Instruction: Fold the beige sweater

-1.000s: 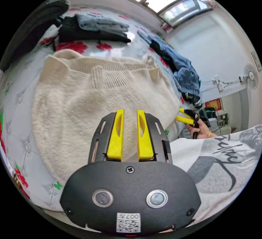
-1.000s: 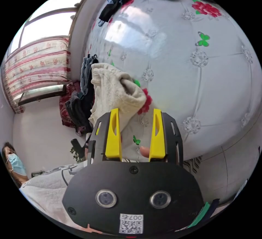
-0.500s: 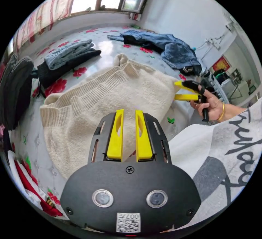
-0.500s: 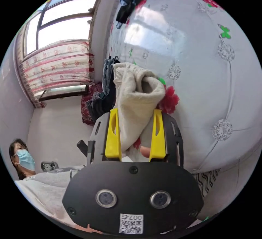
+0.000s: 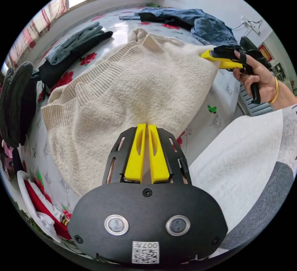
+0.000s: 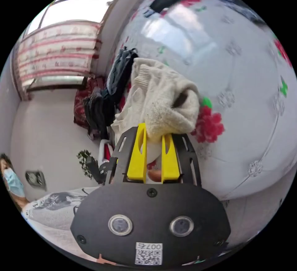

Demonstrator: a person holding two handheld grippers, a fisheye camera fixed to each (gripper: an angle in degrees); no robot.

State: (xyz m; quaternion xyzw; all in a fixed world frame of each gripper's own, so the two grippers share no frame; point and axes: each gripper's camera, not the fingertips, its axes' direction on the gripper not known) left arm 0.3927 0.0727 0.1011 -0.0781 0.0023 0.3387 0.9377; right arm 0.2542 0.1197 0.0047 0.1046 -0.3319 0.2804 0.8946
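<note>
Clamping both grippers, left [image 5: 146,129] at 6 o'clock, right [image 6: 153,136] on the edge, holds the soft, bulky, floppy sweater [image 5: 130,82] best by its edges.

One sweater [image 5: 130,88], two grippers [image 5: 146,129]

The left tool [image 5: 147,129] is held with its jaws nearly together. The right tool [image 6: 153,133] is gripped in a hand [image 5: 258,78], jaws narrowly apart.

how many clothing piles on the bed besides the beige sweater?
2: a folded dark stack beyond the sweater's ribbed edge, and a denim heap at the far side. Others may be hidden.
</note>
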